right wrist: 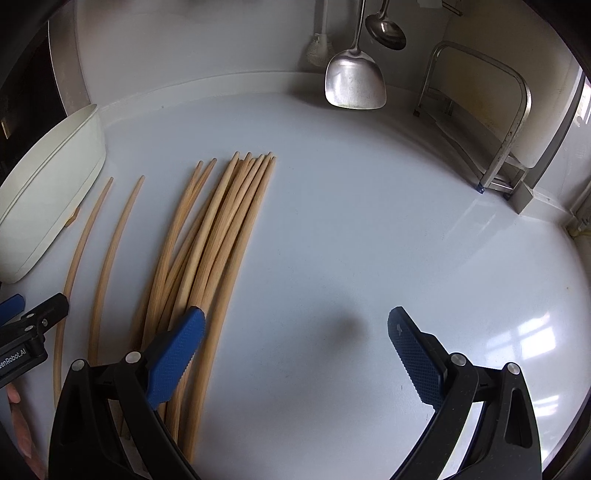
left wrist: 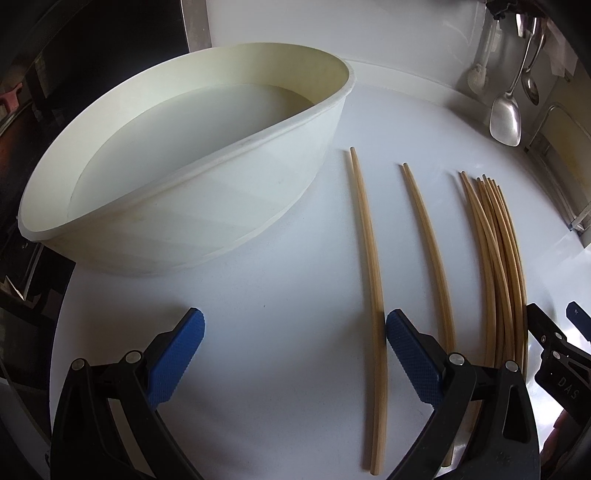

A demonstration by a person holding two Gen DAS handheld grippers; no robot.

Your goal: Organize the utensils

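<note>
A white tub (left wrist: 207, 206) sits on the white counter at the left. Right of it lie a pair of wooden chopsticks (left wrist: 369, 258), a second pair (left wrist: 428, 236), and a loose bundle of several chopsticks (left wrist: 495, 251). My left gripper (left wrist: 295, 328) is open and empty, its right finger next to the first pair. In the right wrist view the bundle (right wrist: 218, 236) lies left of centre, with the two pairs (right wrist: 110, 243) and the tub (right wrist: 48, 199) further left. My right gripper (right wrist: 295, 325) is open and empty, its left finger over the bundle's near end.
A metal spatula (right wrist: 354, 81), a ladle (right wrist: 386, 31) and a brush (right wrist: 319, 48) hang on the back wall. A metal rack (right wrist: 480, 122) stands at the back right. The other gripper (right wrist: 29, 328) shows at the left edge.
</note>
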